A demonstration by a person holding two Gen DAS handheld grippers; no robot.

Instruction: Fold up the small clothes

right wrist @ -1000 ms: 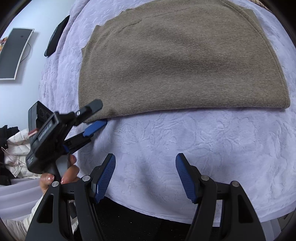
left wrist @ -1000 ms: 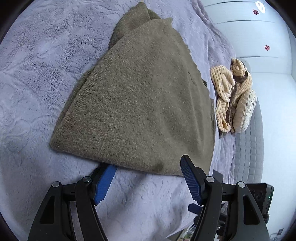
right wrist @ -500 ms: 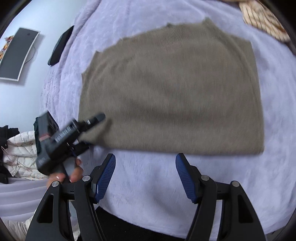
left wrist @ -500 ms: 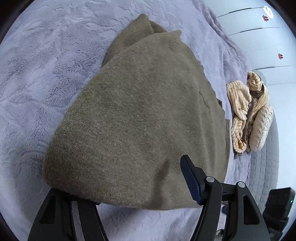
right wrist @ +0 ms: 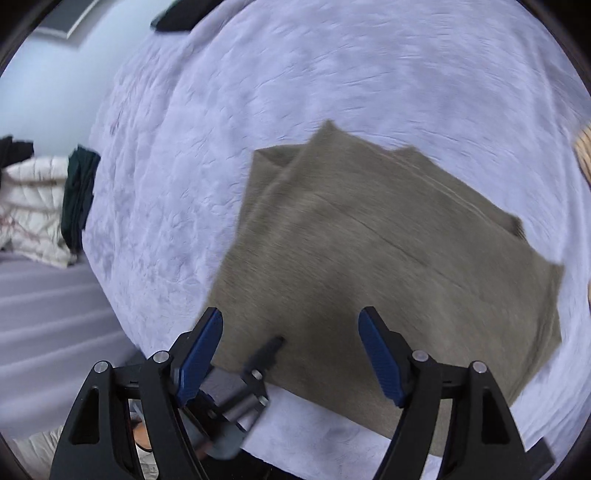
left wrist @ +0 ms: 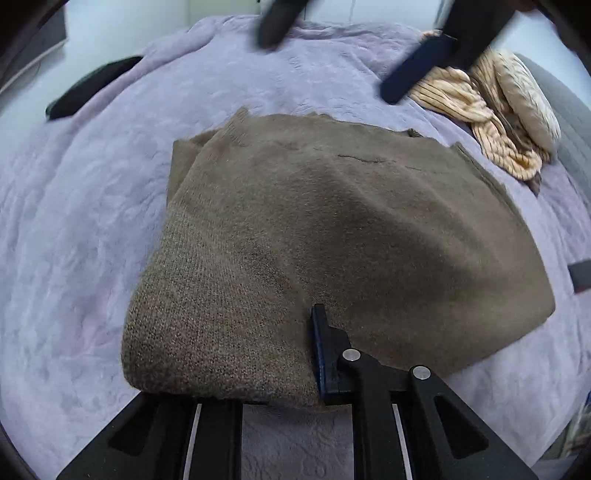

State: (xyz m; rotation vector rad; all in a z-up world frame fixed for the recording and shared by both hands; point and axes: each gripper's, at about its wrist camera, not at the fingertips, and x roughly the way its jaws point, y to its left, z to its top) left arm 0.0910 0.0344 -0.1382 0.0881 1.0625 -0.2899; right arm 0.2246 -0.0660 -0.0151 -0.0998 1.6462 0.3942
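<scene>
An olive-brown knitted sweater [left wrist: 332, 240] [right wrist: 388, 277] lies folded on a lavender bedspread [left wrist: 74, 221] [right wrist: 332, 74]. My left gripper [left wrist: 295, 369] is closing its jaws on the sweater's near corner. The knit bunches between them and covers the left finger, so only the right finger [left wrist: 325, 354] shows. That corner sits slightly raised. In the right wrist view the left gripper [right wrist: 266, 354] shows blurred at the sweater's near edge. My right gripper [right wrist: 291, 325] hovers over that same edge, jaws opening with nothing between them. It shows blurred at the top of the left wrist view [left wrist: 343, 44].
Striped beige garments [left wrist: 480, 110] lie bunched at the bed's far right, beside a grey quilted mattress [left wrist: 569, 122]. A flat dark object [left wrist: 92, 85] [right wrist: 181, 14] rests near the bed's far edge. A white quilted jacket [right wrist: 33, 206] and a dark green garment [right wrist: 79, 192] lie off the bed's left side.
My left gripper has closed on the sweater's near corner, lifted it a little and rolled. My right gripper has swung in over the sweater, close to the left one, with jaws slightly wider.
</scene>
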